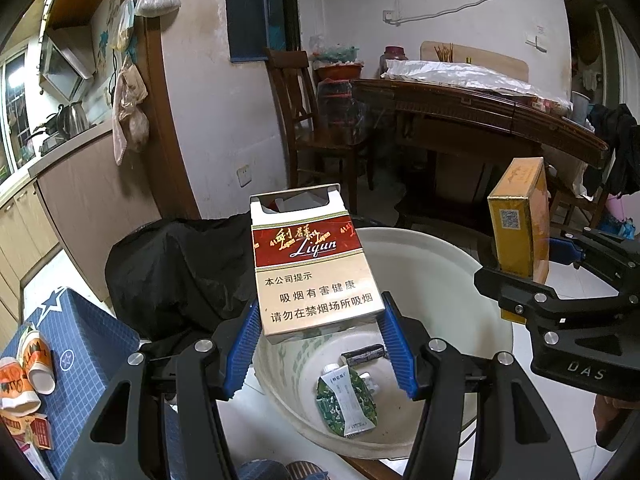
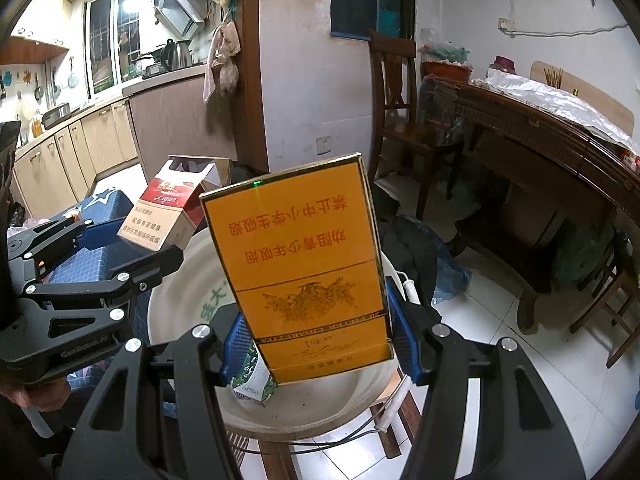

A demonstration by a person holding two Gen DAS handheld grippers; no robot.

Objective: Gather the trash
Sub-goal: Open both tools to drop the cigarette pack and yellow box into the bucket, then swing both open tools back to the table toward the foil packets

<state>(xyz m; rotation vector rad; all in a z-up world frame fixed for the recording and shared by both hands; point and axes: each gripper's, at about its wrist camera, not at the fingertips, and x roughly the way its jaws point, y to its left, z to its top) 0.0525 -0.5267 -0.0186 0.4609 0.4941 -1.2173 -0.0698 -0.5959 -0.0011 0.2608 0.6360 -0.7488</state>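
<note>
The left gripper [image 1: 320, 332] was clamped on the lower end of a red pack [image 1: 310, 264], its blue pads pressing both narrow sides; the pack stood upright with its lid open, above the near-left rim of a white bucket [image 1: 440, 256]. The right gripper [image 2: 316, 344] was likewise clamped on a yellow pack [image 2: 300, 268], held upside down by its printed end, over the bucket's middle as the right wrist view showed it. In the left view the yellow pack sat towards the bucket's right rim, well apart from the red one; the two did not touch.

At the bucket's bottom lay a green pouch [image 1: 346, 404] and a dark wrapper [image 1: 366, 354]. Left of the bucket stood a blue mat [image 1: 80, 340] with more scraps near its left edge; a black bag [image 1: 176, 272] lay just behind the bucket's far-left rim.

The step in hand looked like the drop, with both packs ready to go in. To do it well, I judged each pack should be wholly inside the rim before its jaws parted; the red pack looked the riskier, being near the rim and tilted slightly, so it could clip the edge and fall onto the floor. Moving it towards the centre, then opening the jaws fully and cleanly, would let the light carton fall without sticking to a ribbed pad; releasing one pack at a time would keep them from knocking each other aside.
</note>
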